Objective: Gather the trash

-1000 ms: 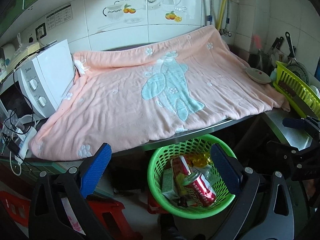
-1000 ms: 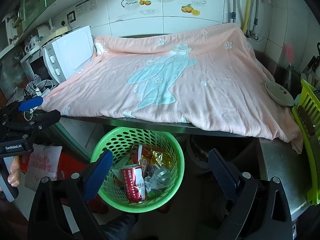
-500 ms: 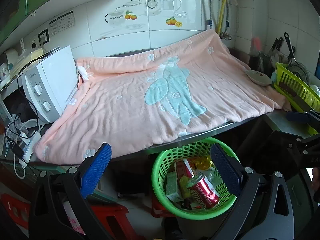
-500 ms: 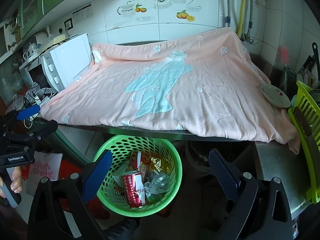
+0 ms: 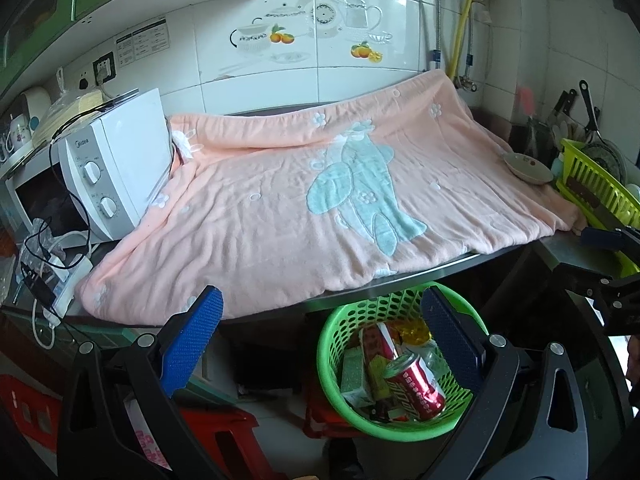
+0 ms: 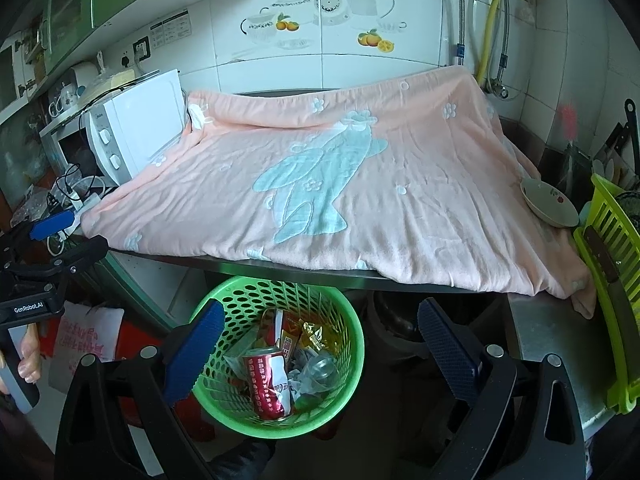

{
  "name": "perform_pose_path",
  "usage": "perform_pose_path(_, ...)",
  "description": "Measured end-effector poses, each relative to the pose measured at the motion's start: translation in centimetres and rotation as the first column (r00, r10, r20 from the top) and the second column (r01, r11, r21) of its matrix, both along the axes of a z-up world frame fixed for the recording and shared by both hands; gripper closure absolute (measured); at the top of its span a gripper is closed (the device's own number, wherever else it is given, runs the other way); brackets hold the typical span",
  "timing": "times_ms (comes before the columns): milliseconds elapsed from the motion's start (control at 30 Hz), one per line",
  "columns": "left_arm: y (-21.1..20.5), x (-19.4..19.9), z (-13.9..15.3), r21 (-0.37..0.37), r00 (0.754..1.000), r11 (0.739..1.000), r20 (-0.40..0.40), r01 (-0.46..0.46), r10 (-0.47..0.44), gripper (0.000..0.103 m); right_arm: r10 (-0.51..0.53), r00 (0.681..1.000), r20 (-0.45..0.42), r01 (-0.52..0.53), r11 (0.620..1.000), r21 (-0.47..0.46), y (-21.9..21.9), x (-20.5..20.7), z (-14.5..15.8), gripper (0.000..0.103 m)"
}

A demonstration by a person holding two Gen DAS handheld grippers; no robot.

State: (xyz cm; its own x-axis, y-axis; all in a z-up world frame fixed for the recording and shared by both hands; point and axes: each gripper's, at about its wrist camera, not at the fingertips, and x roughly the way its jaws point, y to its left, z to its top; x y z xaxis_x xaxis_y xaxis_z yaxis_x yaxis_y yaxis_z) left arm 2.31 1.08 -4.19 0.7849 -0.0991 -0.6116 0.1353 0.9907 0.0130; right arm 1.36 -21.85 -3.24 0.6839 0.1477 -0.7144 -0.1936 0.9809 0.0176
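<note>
A green plastic basket (image 5: 332,344) (image 6: 352,332) stands on the floor under the counter edge. Inside it lie a red drink can (image 5: 416,386) (image 6: 270,384), snack wrappers (image 6: 308,332), a green carton (image 5: 354,376) and a crumpled clear bottle (image 6: 320,370). My left gripper (image 5: 324,340) is open and empty, hovering above and in front of the basket. My right gripper (image 6: 320,352) is also open and empty over the basket. Each gripper shows at the edge of the other's view. The pink blanket (image 5: 320,208) (image 6: 340,188) on the counter carries no trash that I can see.
A white microwave (image 5: 116,168) (image 6: 136,140) with cables sits at the counter's left. A shallow bowl (image 5: 528,166) (image 6: 550,202) rests on the blanket's right edge beside a yellow-green dish rack (image 5: 596,192) (image 6: 608,248). A red stool (image 5: 224,436) stands on the floor.
Both grippers have pulled back and risen slightly, so the counter sits lower in view and the basket looks a little smaller. Both stayed open. The trash in the basket has not moved.
</note>
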Motion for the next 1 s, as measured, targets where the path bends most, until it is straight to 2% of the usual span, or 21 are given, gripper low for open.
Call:
perform_pose_path(667, -0.3, -0.8, 1.9, -0.002, 0.996, 0.999, 0.085, -0.035, 0.035, 0.005, -0.034, 0.997, 0.069, 0.033, 0.999, 0.007, -0.6, -0.4, 1.3, 0.008)
perform_pose_path(1000, -0.1, -1.2, 3.0, -0.012, 0.987, 0.997, 0.139, -0.073, 0.074, 0.005, -0.052, 0.989, 0.141, 0.053, 0.999, 0.001, -1.1, -0.7, 2.5, 0.008)
